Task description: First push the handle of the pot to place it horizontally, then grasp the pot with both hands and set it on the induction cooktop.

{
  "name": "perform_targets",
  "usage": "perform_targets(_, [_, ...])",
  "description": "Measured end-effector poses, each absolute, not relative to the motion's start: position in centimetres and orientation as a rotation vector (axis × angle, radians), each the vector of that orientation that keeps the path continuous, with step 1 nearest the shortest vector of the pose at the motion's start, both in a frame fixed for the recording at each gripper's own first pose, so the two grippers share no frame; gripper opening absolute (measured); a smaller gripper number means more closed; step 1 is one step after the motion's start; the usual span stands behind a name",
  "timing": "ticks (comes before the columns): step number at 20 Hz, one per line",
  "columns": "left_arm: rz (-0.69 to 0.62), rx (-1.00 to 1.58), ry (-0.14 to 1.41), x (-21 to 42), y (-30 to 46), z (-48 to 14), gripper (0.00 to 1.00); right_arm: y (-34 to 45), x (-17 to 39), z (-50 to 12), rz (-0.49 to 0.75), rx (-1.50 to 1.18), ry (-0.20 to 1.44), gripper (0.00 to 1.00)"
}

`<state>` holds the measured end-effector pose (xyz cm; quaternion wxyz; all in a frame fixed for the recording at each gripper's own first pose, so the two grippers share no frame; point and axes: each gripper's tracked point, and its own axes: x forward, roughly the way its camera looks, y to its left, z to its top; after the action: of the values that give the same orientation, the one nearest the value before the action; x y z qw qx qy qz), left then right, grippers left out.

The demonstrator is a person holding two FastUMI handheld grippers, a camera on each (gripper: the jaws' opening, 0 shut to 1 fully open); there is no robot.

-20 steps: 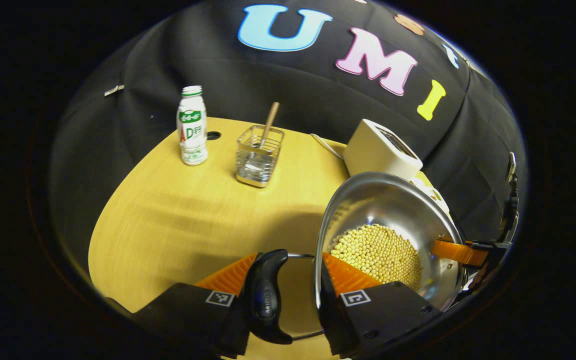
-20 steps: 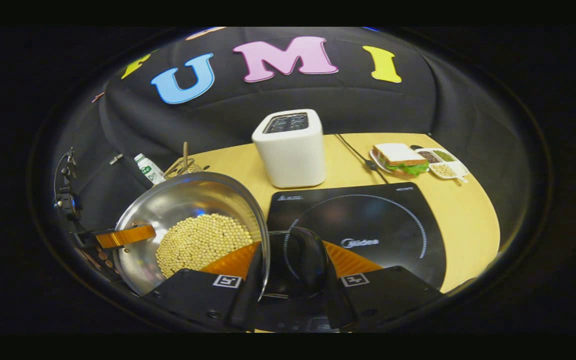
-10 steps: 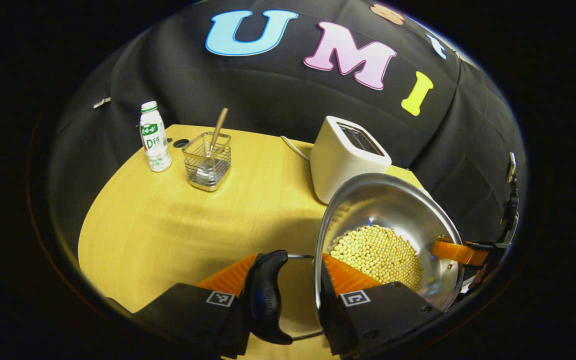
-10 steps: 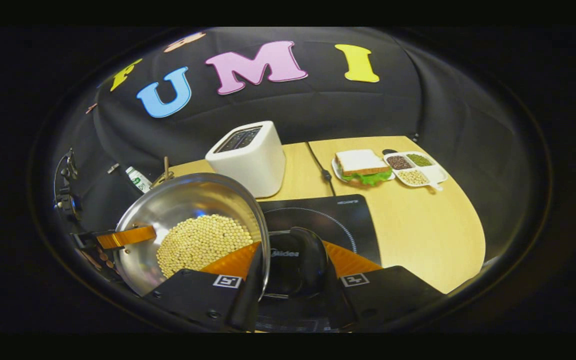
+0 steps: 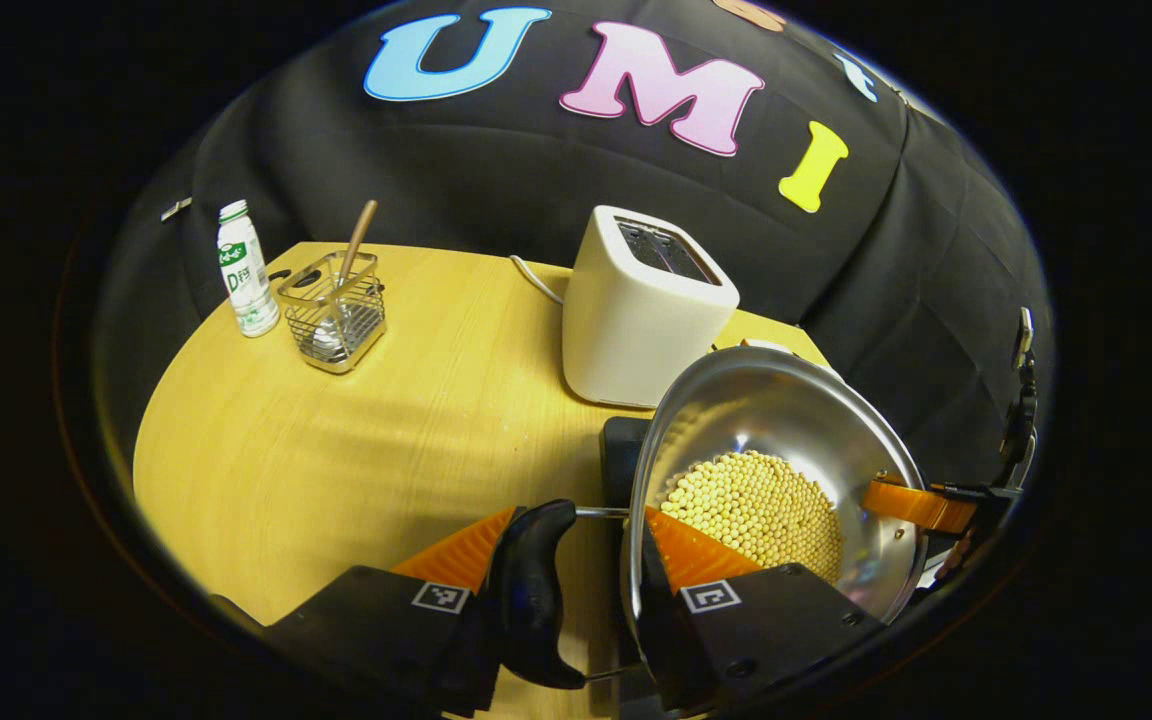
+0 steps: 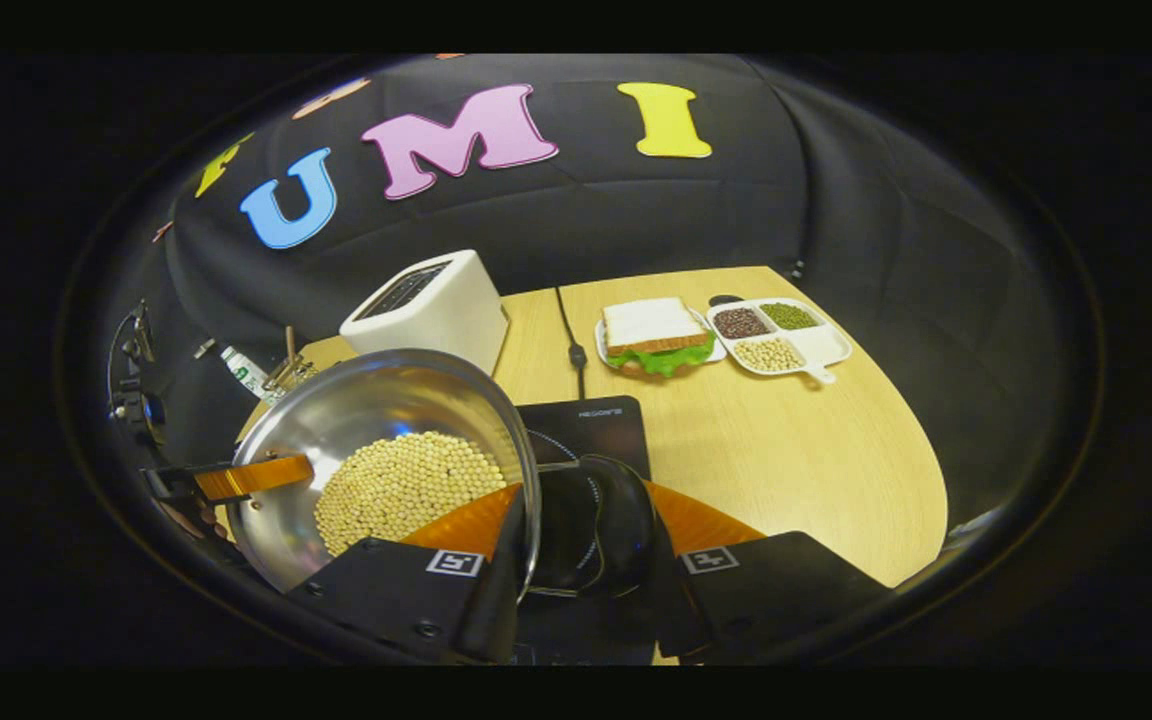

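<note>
Bottle (image 5: 244, 268) and wire basket (image 5: 334, 312): slid leftward in the left gripper view. Toaster (image 5: 644, 306): now nearer. Pot (image 5: 771, 480) of beans: carried above the induction cooktop (image 6: 586, 425), left gripper (image 5: 568, 535) and right gripper (image 6: 581, 512) fingers clamping its handles; lowering remains. Bench (image 5: 336, 440): wooden; sandwich plate (image 6: 658, 336), right.

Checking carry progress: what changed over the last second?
Both grippers carried the pot sideways toward the induction cooktop; its corner now appears under the rim in the left gripper view, and the toaster looms nearer. Unchanged: left gripper and right gripper clamping the handles, beans settled.
</note>
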<state>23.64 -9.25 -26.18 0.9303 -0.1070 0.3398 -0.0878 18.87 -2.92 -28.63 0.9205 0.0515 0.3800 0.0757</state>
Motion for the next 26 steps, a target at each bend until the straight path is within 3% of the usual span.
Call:
perform_targets(1, [-0.186, -0.224, 0.700, 23.9, -9.7, -26.3, 0.63, -3.3, 19.0, -28.7, 0.150, 0.105, 0.779, 0.57])
perform_targets(9, [-0.193, -0.233, 0.694, 25.9, -11.5, -27.9, 0.61, -5.0, 20.9, -30.2, 0.141, 0.098, 0.770, 0.57])
perform_targets(10, [-0.189, -0.240, 0.694, 26.0, -11.7, -28.4, 0.62, -5.1, 21.1, -30.6, 0.145, 0.094, 0.772, 0.52])
perform_targets(11, [-0.188, -0.247, 0.690, 25.8, -11.6, -28.4, 0.61, -5.3, 21.0, -30.5, 0.150, 0.104, 0.769, 0.57])
perform_targets(26, [-0.188, -0.274, 0.720, 25.4, -12.0, -28.8, 0.65, -5.1, 21.9, -30.7, 0.182, 0.152, 0.745, 0.60])
